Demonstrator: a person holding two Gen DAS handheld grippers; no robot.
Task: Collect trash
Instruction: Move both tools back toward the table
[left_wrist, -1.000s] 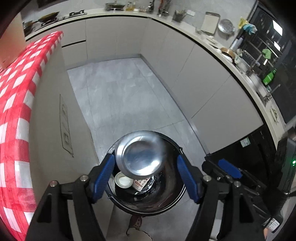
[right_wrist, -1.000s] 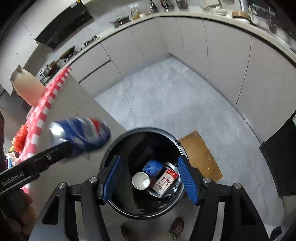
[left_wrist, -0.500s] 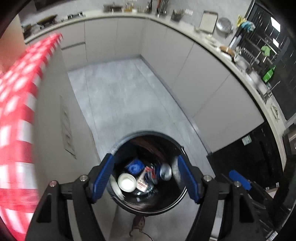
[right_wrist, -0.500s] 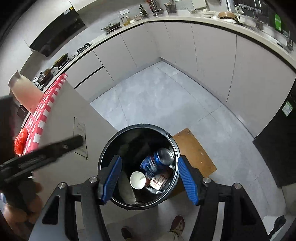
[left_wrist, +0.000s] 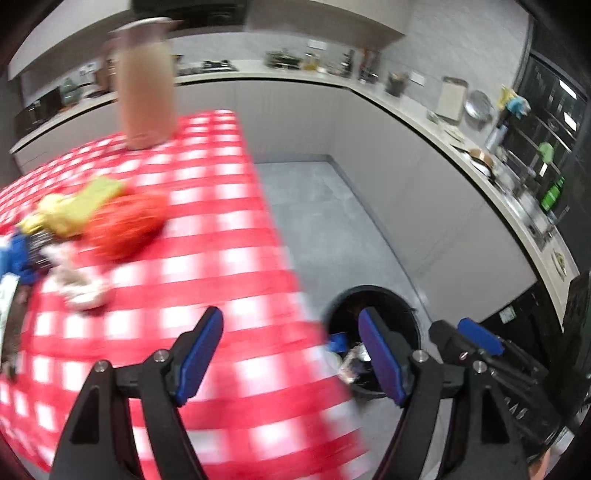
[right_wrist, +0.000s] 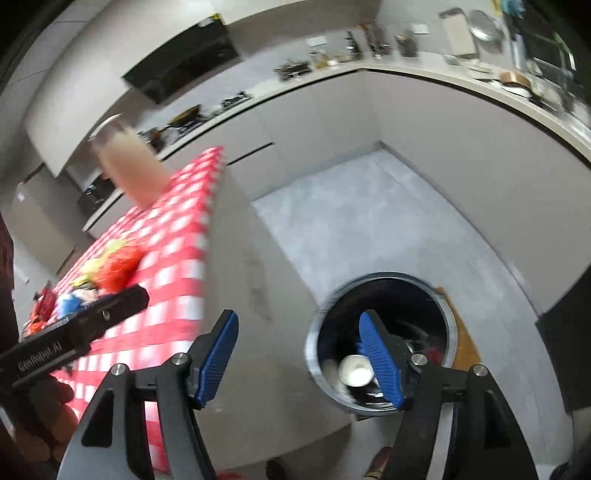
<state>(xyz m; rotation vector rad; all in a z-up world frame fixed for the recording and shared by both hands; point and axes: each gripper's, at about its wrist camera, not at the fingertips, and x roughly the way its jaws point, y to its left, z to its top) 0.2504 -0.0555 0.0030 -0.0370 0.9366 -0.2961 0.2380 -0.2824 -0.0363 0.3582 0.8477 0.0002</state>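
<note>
- Left wrist view: the left gripper (left_wrist: 291, 354) stands with its blue-padded fingers spread wide and nothing between them, at lower centre of the frame over the edge of the red-and-white checked tablecloth (left_wrist: 229, 236).
- Trash left to collect lies at the left of the frame on the cloth: a crumpled orange-red bag (left_wrist: 127, 225), a yellow wrapper (left_wrist: 74, 208), a white crumpled scrap (left_wrist: 83, 291) and a blue item (left_wrist: 14, 254) cut off by the frame edge.
- The round black trash bin (left_wrist: 373, 332) sits on the floor at lower right, already holding some discarded pieces; judged, the task is partly done.
- A tall beige jug (left_wrist: 146, 85) stands at upper left; it does not look like trash.
- Motion blur smears the cloth and the trash; exact item types cannot be confirmed.
- Right wrist view: the right gripper (right_wrist: 299, 360) is likewise parted and empty, low centre of the frame.
- The bin (right_wrist: 384, 284) lies at lower right; a white paper cup (right_wrist: 355, 371) is visible inside, other contents hidden behind the right-hand finger and blurred.
- The remaining trash shows small at the left, partly hidden by the other gripper's black body.
</note>
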